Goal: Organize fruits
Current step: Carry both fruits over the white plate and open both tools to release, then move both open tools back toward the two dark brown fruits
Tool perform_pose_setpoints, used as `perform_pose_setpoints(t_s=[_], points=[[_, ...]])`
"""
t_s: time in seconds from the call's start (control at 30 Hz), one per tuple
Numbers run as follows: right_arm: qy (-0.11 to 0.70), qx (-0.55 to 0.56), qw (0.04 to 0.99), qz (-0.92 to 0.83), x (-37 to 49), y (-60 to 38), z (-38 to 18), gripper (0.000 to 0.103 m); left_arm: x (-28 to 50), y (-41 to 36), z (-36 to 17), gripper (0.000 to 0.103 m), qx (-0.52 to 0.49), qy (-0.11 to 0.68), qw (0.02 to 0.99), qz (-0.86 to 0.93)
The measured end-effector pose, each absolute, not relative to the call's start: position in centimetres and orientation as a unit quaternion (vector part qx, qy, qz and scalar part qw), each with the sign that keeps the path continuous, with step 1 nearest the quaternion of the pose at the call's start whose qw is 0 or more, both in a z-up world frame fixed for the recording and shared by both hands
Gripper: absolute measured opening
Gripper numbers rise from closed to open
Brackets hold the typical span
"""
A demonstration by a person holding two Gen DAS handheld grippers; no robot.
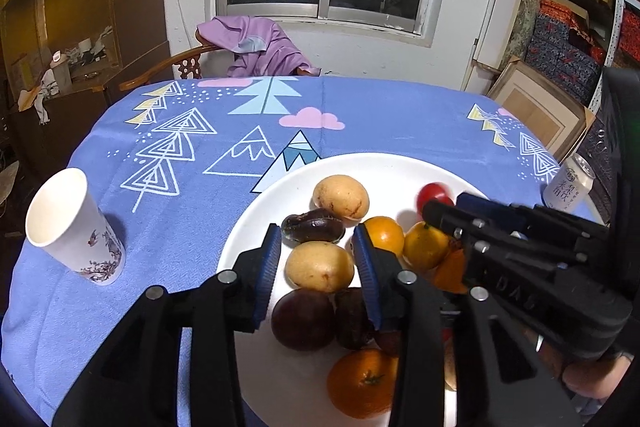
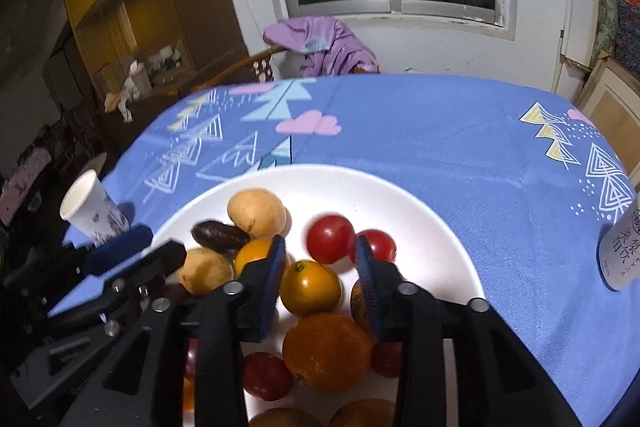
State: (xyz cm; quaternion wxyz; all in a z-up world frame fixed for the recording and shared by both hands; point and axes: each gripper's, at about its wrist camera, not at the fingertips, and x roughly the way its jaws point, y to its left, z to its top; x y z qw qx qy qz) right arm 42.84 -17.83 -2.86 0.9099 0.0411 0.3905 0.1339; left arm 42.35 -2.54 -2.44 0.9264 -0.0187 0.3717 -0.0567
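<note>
Both my tongs hang over the white plate, lower middle of frame. My left gripper stands slightly apart, straddling a yellow fruit, gripping nothing; my right gripper likewise flanks a small orange. Risk: crowded round fruit, so a nudge could roll neighbours away. Only the right view shows both cherry tomatoes clearly; only the left shows the dark plums.
</note>
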Motion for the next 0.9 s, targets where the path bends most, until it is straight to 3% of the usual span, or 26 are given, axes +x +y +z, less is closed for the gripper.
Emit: perform_pose_setpoints(t_s=[0.07,0.4,0.47,0.53,0.67,0.8,0.9], points=[[0.382,0.054,0.913,0.134,42.5,-18.2,-2.2,0.044,41.9,-2.4,-2.1,0.037,-0.018,0.370,0.927,-0.056],[0.347,0.050,0.925,0.144,36.2,-18.3,1.1,0.044,36.7,-2.1,-0.6,0.038,0.007,0.356,0.933,-0.044],[0.336,0.053,0.929,0.147,33.9,-18.6,1.9,0.046,34.9,-2.0,-0.3,0.043,0.011,0.351,0.935,-0.041],[0.324,0.055,0.933,0.148,31.3,-19.0,2.5,0.055,32.8,-1.7,0.0,0.055,0.012,0.342,0.939,-0.034],[0.295,0.053,0.943,0.143,26.2,-19.8,3.3,0.066,29.0,-1.7,0.6,0.057,0.024,0.327,0.944,-0.029],[0.277,0.062,0.948,0.140,21.7,-20.8,3.0,0.071,24.8,-1.6,0.7,0.074,0.026,0.309,0.951,-0.017],[0.256,0.066,0.956,0.125,18.8,-21.7,2.4,0.076,22.2,-1.9,0.2,0.076,0.028,0.305,0.952,-0.016]])
